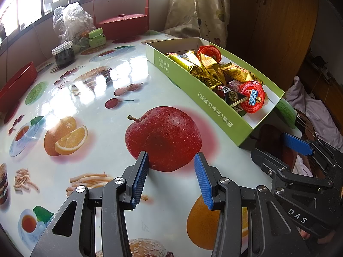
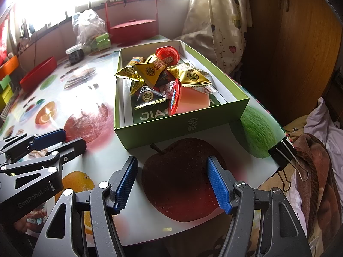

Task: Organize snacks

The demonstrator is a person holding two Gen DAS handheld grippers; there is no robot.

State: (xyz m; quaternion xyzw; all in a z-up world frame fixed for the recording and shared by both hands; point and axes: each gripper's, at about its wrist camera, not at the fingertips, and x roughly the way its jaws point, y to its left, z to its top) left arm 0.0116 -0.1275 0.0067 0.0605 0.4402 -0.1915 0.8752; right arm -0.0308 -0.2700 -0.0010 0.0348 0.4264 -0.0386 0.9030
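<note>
Hovering over tabletop (image 2: pixel 90 98), both jaws gaping empty; green snack box (image 2: pixel 182 126) sitting upper centre, right gripper (image 2: pixel 172 184) nearer, left gripper (image 1: pixel 171 177) angling.

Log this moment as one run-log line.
left tongs: open, empty | right tongs: open, empty | snacks: in green box | table

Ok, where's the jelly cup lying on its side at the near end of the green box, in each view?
Left wrist: jelly cup right of centre, at the green box's near end, red lid facing the camera.
Right wrist: centre, cup on its side, lid to the left, behind the box's near wall.
Shared landmark: red basket at the table's far edge.
</note>
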